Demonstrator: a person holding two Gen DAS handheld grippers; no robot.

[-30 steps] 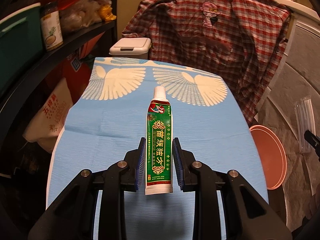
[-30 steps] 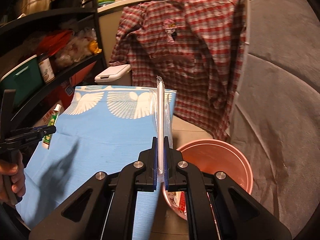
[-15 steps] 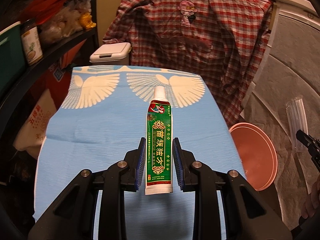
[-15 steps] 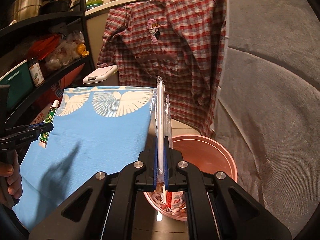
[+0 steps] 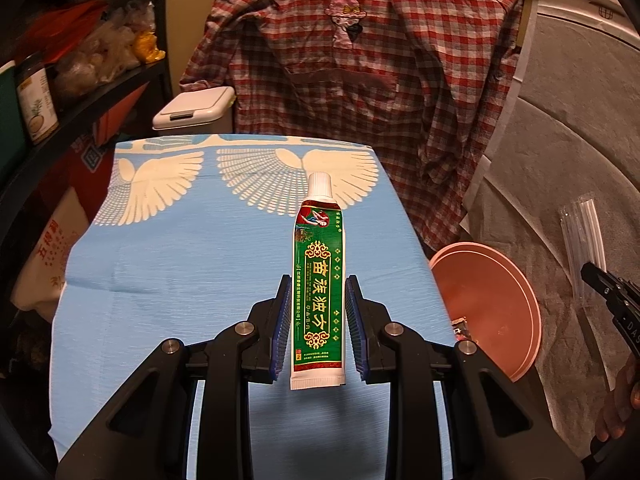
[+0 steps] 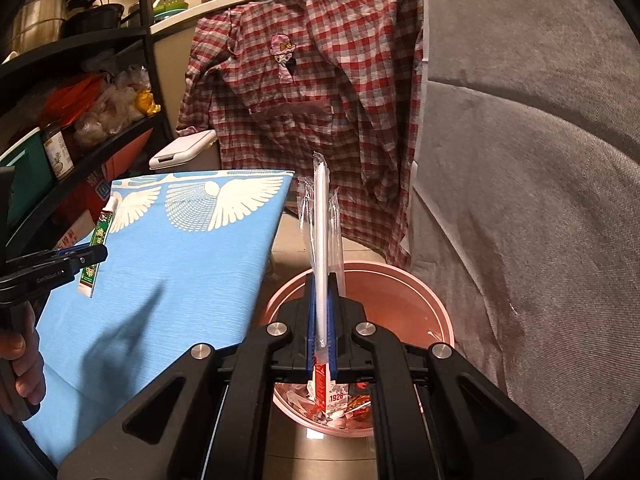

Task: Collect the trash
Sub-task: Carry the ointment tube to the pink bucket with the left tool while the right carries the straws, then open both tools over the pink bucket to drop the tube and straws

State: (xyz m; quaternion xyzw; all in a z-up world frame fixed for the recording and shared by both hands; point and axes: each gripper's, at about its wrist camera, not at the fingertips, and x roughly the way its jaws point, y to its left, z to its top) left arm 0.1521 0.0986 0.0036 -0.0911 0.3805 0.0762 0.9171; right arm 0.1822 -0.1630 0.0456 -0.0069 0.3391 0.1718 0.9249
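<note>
Right wrist view shows the right hand-held gripper (image 6: 322, 312) clamping wrapped straws (image 6: 321, 224) above the pink bin (image 6: 436, 308), ready to drop, while the left hand-held gripper (image 5: 316, 316) carries the green tube (image 5: 319, 280) over the tabletop (image 5: 180, 264).

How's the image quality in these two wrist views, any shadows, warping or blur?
Left wrist: warm dim light, sharp on the green tube, edges bowed by the fisheye, corners black. Right wrist: same warm cast, a dark gripper shadow on the blue cloth, the shelf curved, the wrapped straw crisp.
</note>
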